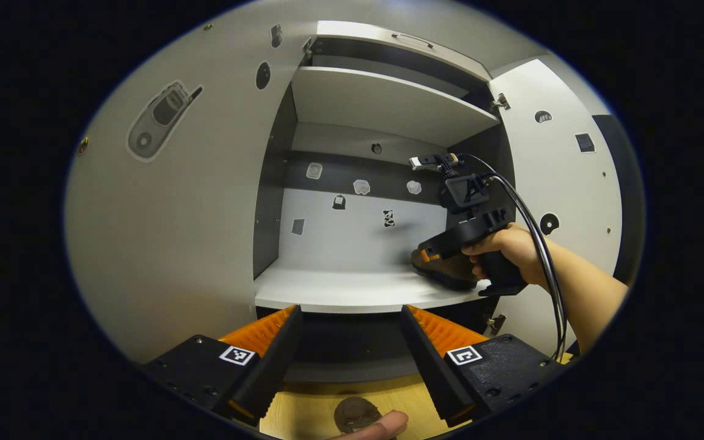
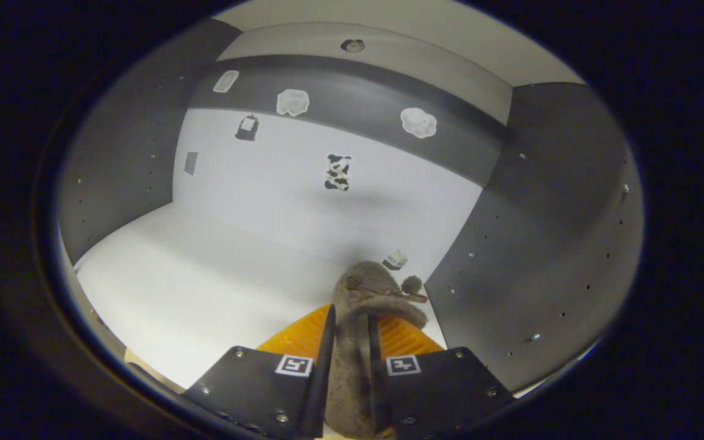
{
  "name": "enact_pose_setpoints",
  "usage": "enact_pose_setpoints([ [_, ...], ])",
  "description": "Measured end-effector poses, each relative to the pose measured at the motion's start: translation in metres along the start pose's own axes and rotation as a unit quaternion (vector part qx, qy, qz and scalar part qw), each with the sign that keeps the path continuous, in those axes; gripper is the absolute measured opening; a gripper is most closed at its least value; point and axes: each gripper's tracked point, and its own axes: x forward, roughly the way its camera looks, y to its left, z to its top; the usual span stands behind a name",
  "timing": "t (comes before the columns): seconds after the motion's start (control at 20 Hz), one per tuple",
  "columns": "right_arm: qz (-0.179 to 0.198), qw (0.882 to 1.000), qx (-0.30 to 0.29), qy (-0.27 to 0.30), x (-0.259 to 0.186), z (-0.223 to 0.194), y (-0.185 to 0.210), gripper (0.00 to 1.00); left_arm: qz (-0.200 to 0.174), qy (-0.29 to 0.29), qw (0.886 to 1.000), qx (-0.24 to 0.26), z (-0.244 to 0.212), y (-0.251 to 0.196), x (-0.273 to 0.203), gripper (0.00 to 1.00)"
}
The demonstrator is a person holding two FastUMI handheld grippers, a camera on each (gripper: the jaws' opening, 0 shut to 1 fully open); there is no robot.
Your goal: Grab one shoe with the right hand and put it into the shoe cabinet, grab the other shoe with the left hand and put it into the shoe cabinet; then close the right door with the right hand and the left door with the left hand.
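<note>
Left tongs (image 1: 349, 324) held apart over the second shoe (image 1: 355, 414) on the tabletop (image 1: 309, 409); beyond, right tongs (image 2: 348, 333) clamped on a brown shoe (image 2: 370, 293) at the right end of the open shoe cabinet's (image 1: 205, 214) shelf (image 1: 340, 287). Stickers on the back panel bear no readable writing.

No words, brands or numbers can be read. The only signs are square black-and-white coded markers on the left gripper (image 1: 349, 318), low in its frame, and on the right gripper (image 2: 349, 318).
</note>
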Motion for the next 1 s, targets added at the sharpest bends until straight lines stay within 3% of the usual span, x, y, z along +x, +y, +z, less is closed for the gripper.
enact_pose_setpoints([
  [0.05, -0.002, 1.0, 0.003, -0.002, -0.004, 0.001, 0.0, 0.29, -0.002, -0.005, 1.0, 0.0, 0.003, -0.001, -0.001, 0.98],
  [0.15, 0.001, 1.0, 0.001, -0.006, -0.015, 0.003, 0.0, 0.39, -0.008, -0.011, 1.0, -0.002, 0.005, -0.005, -0.004, 0.98],
  [0.25, -0.007, 0.999, -0.012, -0.032, -0.037, 0.013, -0.006, 0.57, -0.009, -0.011, 1.0, -0.001, 0.005, -0.007, -0.007, 0.98],
  [0.3, -0.011, 0.999, -0.018, -0.048, -0.048, 0.021, -0.009, 0.75, -0.008, -0.011, 1.0, 0.0, 0.005, -0.008, -0.007, 0.98],
  [0.4, -0.003, 0.997, -0.018, -0.076, -0.078, 0.032, -0.006, 0.95, -0.007, -0.01, 1.0, 0.003, 0.004, -0.01, -0.008, 0.98],
  [0.65, 0.023, 0.988, 0.005, -0.152, -0.166, 0.043, -0.001, 0.99, 0.006, 0.0, 1.0, 0.023, -0.004, -0.012, -0.011, 0.98],
  [0.75, 0.011, 0.982, 0.003, -0.186, -0.199, 0.041, -0.008, 0.99, 0.023, -0.002, 0.999, 0.022, -0.006, -0.01, -0.015, 0.98],
  [0.9, -0.008, 0.976, 0.005, -0.219, -0.239, 0.017, -0.013, 0.99, 0.037, 0.017, 0.999, 0.035, -0.031, -0.008, -0.019, 0.98],
  [1.0, 0.001, 0.974, 0.022, -0.227, -0.257, -0.003, -0.008, 0.98, 0.041, 0.041, 0.998, 0.039, -0.057, -0.007, -0.021, 0.98],
])
